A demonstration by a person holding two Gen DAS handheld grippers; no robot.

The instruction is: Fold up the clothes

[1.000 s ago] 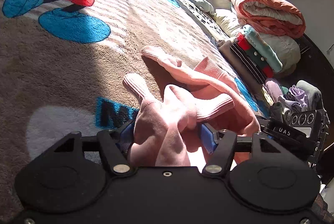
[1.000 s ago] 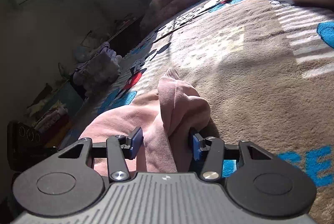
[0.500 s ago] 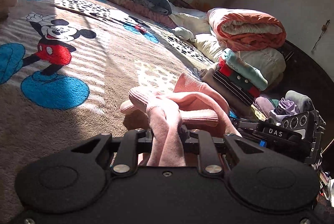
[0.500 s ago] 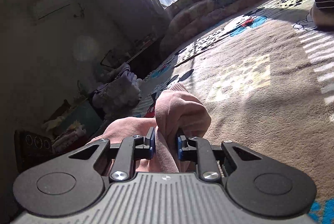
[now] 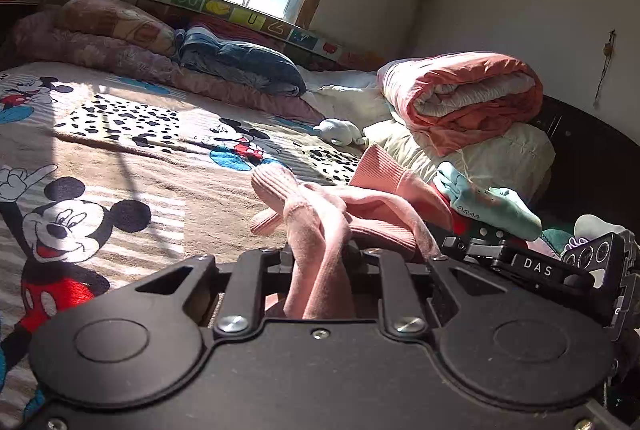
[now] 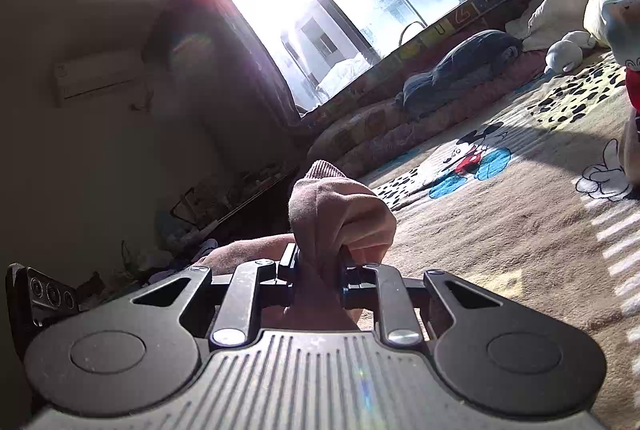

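A pink ribbed-cuff garment (image 5: 320, 226) is bunched up and lifted off the cartoon-mouse blanket (image 5: 132, 165). My left gripper (image 5: 318, 258) is shut on a fold of it, with cuffs and a sleeve sticking out ahead. In the right wrist view the same pink garment (image 6: 340, 209) bulges up between the jaws of my right gripper (image 6: 318, 266), which is shut on another fold. The other gripper's body (image 5: 536, 266) shows at the right of the left wrist view, close by. The rest of the garment hangs hidden below both grippers.
A rolled orange quilt (image 5: 460, 97) on a cream duvet and a stack of folded clothes (image 5: 488, 201) sit at the right. Pillows and a dark blue bundle (image 5: 240, 65) line the window side. A small white soft toy (image 5: 338, 131) lies on the blanket.
Both grippers went from open around the pink garment to shut on it, then rose and tilted up, lifting the garment off the blanket; the window has come into view.
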